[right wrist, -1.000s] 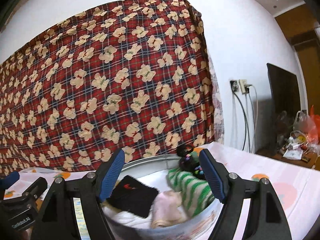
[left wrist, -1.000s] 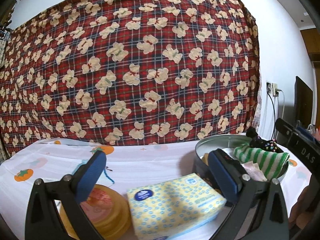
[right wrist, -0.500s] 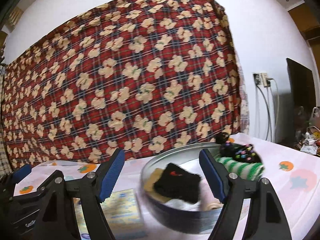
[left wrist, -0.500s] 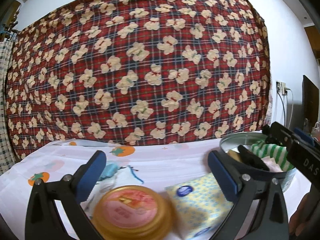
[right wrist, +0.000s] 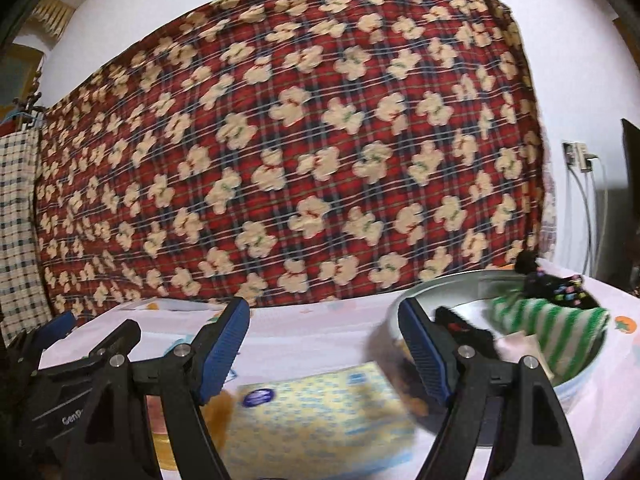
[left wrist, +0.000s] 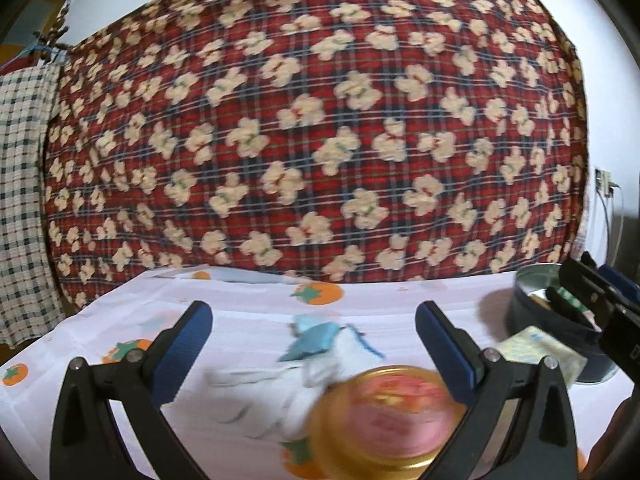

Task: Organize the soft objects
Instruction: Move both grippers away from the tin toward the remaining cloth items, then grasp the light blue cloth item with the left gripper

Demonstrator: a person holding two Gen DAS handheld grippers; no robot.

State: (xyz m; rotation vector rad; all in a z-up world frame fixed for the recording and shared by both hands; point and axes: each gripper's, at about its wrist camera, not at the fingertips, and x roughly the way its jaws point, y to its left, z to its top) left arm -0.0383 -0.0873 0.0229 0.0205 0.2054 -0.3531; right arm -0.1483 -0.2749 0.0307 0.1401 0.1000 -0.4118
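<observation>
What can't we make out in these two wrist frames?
- Jar, left wrist: lid label smeared by motion blur; base cut off by the frame edge.
- White cloth, left wrist: blurred, partly behind the jar.
- Tin, right wrist: contents under the striped towel hidden; near side behind the right gripper finger.
- Tissue pack: print blurred.

Left gripper (left wrist: pixel 312 330) open over white-and-blue cloth (left wrist: pixel 320 356); gold-lidded jar (left wrist: pixel 390 416) near right finger.

— How does the left black two-finger gripper with blue pads (left wrist: pixel 313 330) stand?
— Jaws spread wide, holding nothing, above the cloth-covered surface (left wrist: pixel 248 308).
— And the right black gripper with blue pads (right wrist: pixel 324 338)?
— Also wide apart and empty, level, beside the left one over that surface.
</observation>
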